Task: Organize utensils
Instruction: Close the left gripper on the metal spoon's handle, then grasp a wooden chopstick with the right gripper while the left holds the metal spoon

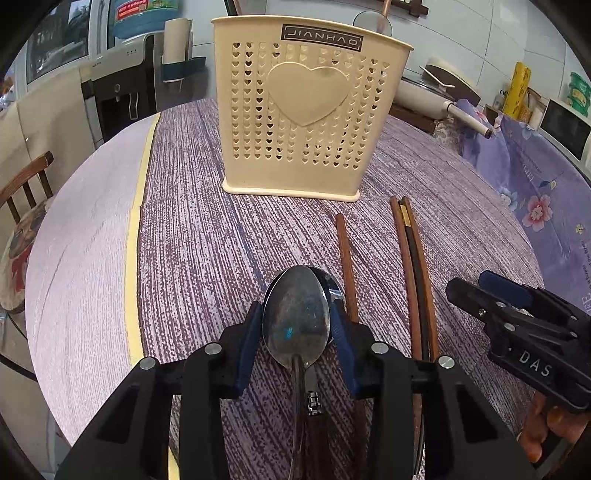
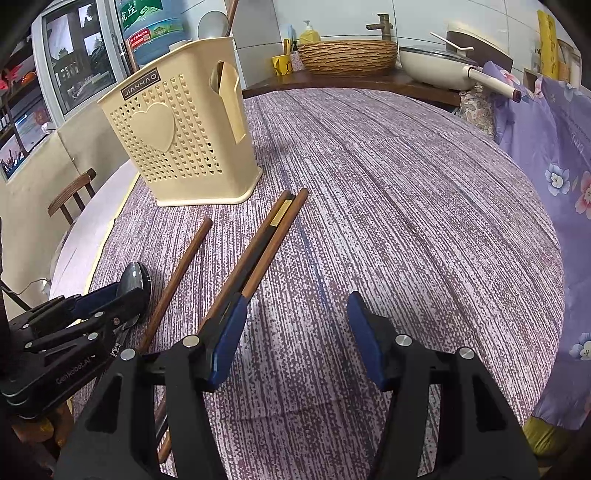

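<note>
Jaws first: the left gripper (image 1: pixel 297 325) is clamped on the bowls of what look like two stacked metal spoons (image 1: pixel 295 317) (a second rim peeks out behind the top one), blue pads pressed to either side, handles running back toward the hand. The right gripper (image 2: pixel 295 332) has its fingers spread wide with only tablecloth between them, its left pad (image 2: pixel 229 332) sitting just beside or maybe touching the near end of the chopstick bundle, can't really tell. That bundle (image 2: pixel 266 240) is three sticks lying together, two brown and a dark one with a gold band, and a single brown chopstick (image 2: pixel 177 273) lies apart from them on the spoon side. All of it rests on the purple-and-white streaked tablecloth (image 2: pixel 388 203). Further out stands the cream utensil holder (image 1: pixel 306 110), upright, heart cutouts all over, big heart on the front, with a ladle (image 2: pixel 212 24) poking out the top. Behind the table there's a white pan (image 2: pixel 432 62) and a woven basket (image 2: pixel 347 55).
</note>
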Demonstrator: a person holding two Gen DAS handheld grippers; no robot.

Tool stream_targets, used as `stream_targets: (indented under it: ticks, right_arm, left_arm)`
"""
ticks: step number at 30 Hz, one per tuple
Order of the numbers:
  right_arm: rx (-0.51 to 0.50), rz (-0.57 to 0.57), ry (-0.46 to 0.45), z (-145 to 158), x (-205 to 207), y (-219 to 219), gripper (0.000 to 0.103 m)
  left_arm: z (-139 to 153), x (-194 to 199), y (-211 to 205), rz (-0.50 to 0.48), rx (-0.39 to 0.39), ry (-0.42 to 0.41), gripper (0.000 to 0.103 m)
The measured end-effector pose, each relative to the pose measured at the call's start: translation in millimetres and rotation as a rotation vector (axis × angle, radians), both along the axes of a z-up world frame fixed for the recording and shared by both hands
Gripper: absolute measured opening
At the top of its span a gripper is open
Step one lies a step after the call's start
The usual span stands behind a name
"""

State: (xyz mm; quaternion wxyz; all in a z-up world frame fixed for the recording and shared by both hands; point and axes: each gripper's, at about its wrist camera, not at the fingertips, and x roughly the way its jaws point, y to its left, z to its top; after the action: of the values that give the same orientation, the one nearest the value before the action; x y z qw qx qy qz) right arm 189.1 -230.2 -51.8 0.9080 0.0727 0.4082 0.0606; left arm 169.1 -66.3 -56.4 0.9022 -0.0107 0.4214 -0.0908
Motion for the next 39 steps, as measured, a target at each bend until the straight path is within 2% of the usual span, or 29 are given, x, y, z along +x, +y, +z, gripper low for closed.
stream_targets:
  ticks: [9, 18, 22, 26, 32, 35, 37, 39]
  right_arm:
    - [-0.009, 0.004, 0.006, -1.9, 1.2, 7.6, 0.057]
    - [0.005, 0.004, -0.001, 0.6, 1.4, 7.9, 0.057]
    - [0.003, 0.003, 0.01, 0.4, 7.3, 10.1, 0.057]
    - [-0.009, -0.008, 0.027, -0.5, 16.6, 15.4, 0.049]
    - [-0.014, -0.027, 0.051, -0.1, 32.5, 23.0, 0.037]
    - [-0.013, -0.043, 0.065, 0.7, 40.4, 21.2, 0.025]
    - [0.012, -0.047, 0.075, -1.0, 43.1, 16.4, 0.025]
    - [-0.012, -0.043, 0.078, -0.8, 47.7, 17.6, 0.024]
  left_arm:
    - [1.4, 1.2, -2.5, 0.016, 0.02, -0.001, 0.036]
    - [10.9, -1.6, 17.2, 0.05, -0.003, -0.035, 0.036]
    - [7.3, 5.4, 31.4, 0.087, -0.007, -0.024, 0.036]
    - [3.2, 10.7, 39.1, 0.104, -0.021, -0.003, 0.036]
    - [0.3, 14.9, 39.4, 0.106, 0.002, 0.017, 0.036]
    - [0.3, 14.6, 40.8, 0.108, 0.006, 0.018, 0.036]
    - [-0.3, 14.6, 42.1, 0.107, 0.008, 0.019, 0.036]
    - [-0.2, 14.7, 41.5, 0.105, 0.015, 0.019, 0.036]
